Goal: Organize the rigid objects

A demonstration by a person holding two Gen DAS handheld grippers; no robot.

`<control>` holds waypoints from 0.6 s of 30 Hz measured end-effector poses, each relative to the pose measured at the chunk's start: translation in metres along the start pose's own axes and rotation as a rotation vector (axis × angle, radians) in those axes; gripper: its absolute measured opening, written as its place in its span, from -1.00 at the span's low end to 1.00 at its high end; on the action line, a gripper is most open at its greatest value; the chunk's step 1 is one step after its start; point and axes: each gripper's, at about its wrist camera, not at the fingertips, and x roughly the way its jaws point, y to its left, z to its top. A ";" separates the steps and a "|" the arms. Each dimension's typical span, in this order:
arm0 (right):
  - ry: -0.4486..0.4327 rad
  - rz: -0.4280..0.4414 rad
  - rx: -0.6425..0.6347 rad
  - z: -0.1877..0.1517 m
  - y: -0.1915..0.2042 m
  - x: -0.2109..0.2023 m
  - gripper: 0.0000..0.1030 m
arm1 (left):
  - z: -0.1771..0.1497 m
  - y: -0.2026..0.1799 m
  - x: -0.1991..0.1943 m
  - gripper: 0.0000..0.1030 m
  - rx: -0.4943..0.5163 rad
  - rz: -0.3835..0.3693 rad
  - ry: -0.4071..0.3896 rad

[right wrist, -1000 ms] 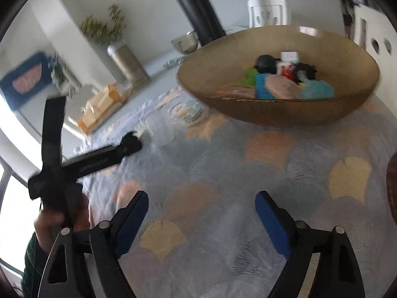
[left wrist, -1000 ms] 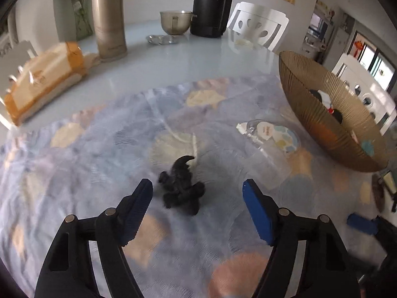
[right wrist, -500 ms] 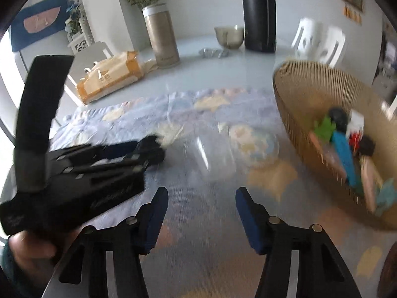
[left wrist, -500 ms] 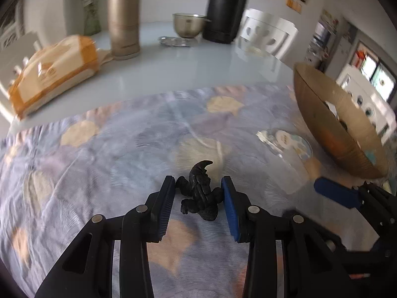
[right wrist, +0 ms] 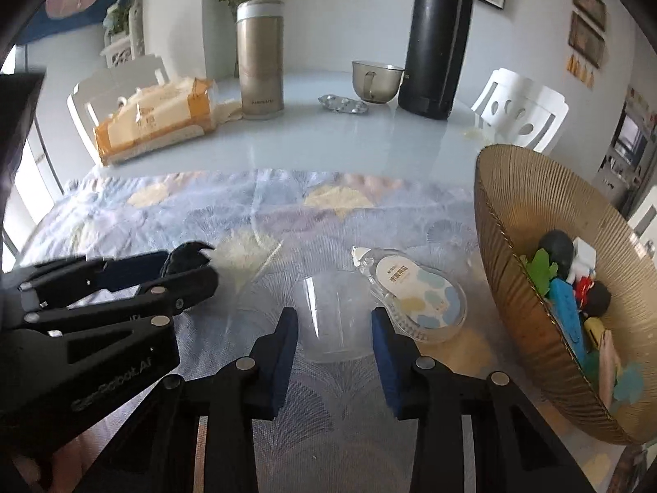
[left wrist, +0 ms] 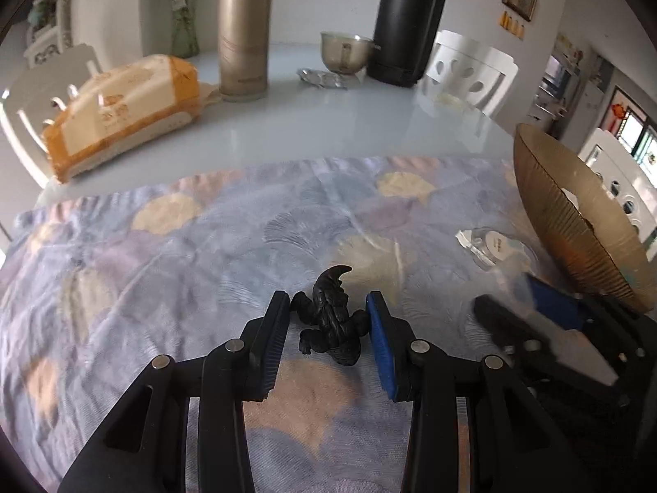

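A small black dinosaur figure (left wrist: 330, 320) lies on the patterned cloth (left wrist: 164, 246). My left gripper (left wrist: 327, 320) is shut on it, both blue pads touching its sides; the figure's tail also shows in the right wrist view (right wrist: 187, 256). My right gripper (right wrist: 333, 330) stands around a clear plastic cup (right wrist: 330, 320) lying on the cloth, its jaws close to the cup's sides, and whether they touch it I cannot tell. A clear oval case with a printed card (right wrist: 419, 302) lies just right of the cup. The gold ribbed bowl (right wrist: 529, 205) at the right holds several small toys.
On the bare table beyond the cloth stand a gold canister (left wrist: 245, 33), a black flask (left wrist: 406, 20), a metal cup (left wrist: 345, 51), a foil blister pack (right wrist: 343, 103) and an orange tissue pack (left wrist: 123, 111). White chairs (left wrist: 472, 70) surround the table.
My left gripper closed from wide open onto the dinosaur figure. My right gripper swung left from the bowl, narrowed its jaws and came down around the clear cup.
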 end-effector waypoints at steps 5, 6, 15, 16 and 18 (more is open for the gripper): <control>0.044 0.081 0.062 -0.024 -0.018 -0.032 -0.31 | -0.025 -0.007 -0.026 -0.31 0.022 0.053 -0.035; 0.045 0.105 0.068 -0.030 -0.021 -0.041 -0.31 | -0.035 -0.012 -0.035 -0.31 0.040 0.072 -0.040; 0.048 0.234 -0.067 -0.101 -0.027 -0.098 -0.31 | -0.096 -0.023 -0.096 -0.31 -0.051 0.043 -0.090; 0.052 0.246 -0.076 -0.107 -0.024 -0.099 -0.31 | -0.100 -0.022 -0.102 -0.31 -0.067 0.044 -0.099; 0.061 0.259 -0.081 -0.113 -0.022 -0.097 -0.31 | -0.107 -0.018 -0.109 -0.31 -0.094 0.053 -0.109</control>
